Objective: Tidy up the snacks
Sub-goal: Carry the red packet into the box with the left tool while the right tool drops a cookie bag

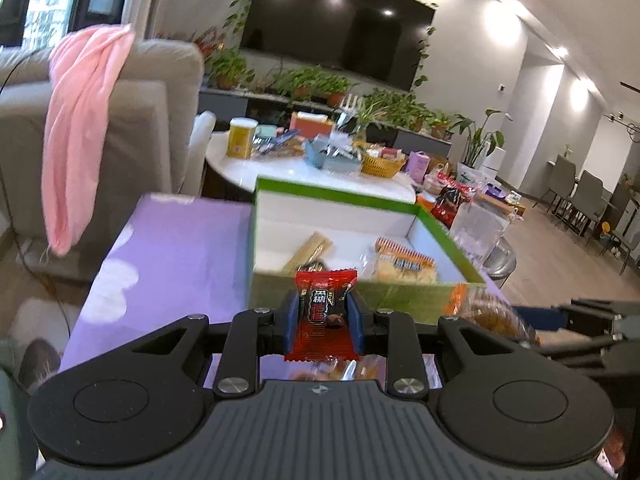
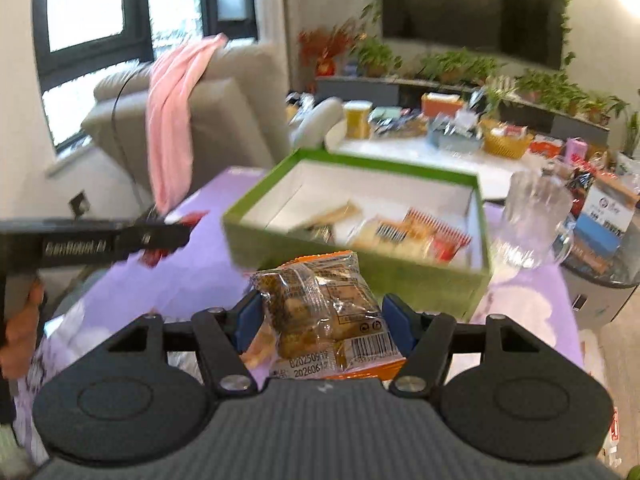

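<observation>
Red candy packet (image 1: 325,304) clamped in left gripper (image 1: 323,312); right gripper (image 2: 322,316) clasps clear snack bag (image 2: 320,304) before green box (image 2: 360,264).

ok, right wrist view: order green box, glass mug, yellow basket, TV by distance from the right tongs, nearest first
1. green box, dead ahead on the purple table
2. glass mug, ahead to the right, beside the box
3. yellow basket, on the white table behind
4. TV, on the far wall

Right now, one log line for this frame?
left gripper: shut on red candy packet | right gripper: shut on clear snack bag | green box: ahead, open, holds some snacks
</observation>
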A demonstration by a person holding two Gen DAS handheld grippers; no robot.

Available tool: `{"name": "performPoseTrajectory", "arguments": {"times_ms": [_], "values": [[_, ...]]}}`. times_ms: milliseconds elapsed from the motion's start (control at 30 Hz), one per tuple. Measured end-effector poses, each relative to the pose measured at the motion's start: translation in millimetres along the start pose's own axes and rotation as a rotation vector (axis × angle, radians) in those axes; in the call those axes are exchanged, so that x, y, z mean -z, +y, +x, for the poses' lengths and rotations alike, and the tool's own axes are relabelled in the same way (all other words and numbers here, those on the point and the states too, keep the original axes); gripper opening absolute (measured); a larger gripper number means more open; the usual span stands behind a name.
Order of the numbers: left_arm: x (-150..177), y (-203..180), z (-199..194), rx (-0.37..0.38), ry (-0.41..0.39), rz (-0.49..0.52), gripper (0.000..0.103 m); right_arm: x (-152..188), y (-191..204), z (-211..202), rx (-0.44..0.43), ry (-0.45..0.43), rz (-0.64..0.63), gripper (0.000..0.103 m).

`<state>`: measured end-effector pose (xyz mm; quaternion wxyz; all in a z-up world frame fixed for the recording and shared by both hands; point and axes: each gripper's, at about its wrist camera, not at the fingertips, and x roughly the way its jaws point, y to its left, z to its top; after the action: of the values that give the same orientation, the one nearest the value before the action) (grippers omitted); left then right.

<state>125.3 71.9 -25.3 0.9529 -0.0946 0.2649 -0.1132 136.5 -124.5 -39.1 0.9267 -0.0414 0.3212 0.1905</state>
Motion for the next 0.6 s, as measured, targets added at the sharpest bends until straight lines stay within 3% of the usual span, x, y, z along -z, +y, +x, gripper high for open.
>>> {"name": "performPoseTrajectory", "arguments": {"times_ms": [300,600], "values": [[-39.6,-16.9,30.2,0.015,-0.038,0.059,0.024,-36.3,-27.0,22.1,0.032,-0.032,0.055,0.061],[-60.3,-18.2,77.6,0.0,-0.015,0.094,0.024,-54.3,-45.8,57.0,0.043,-0.032,0.064,0.061]]}}
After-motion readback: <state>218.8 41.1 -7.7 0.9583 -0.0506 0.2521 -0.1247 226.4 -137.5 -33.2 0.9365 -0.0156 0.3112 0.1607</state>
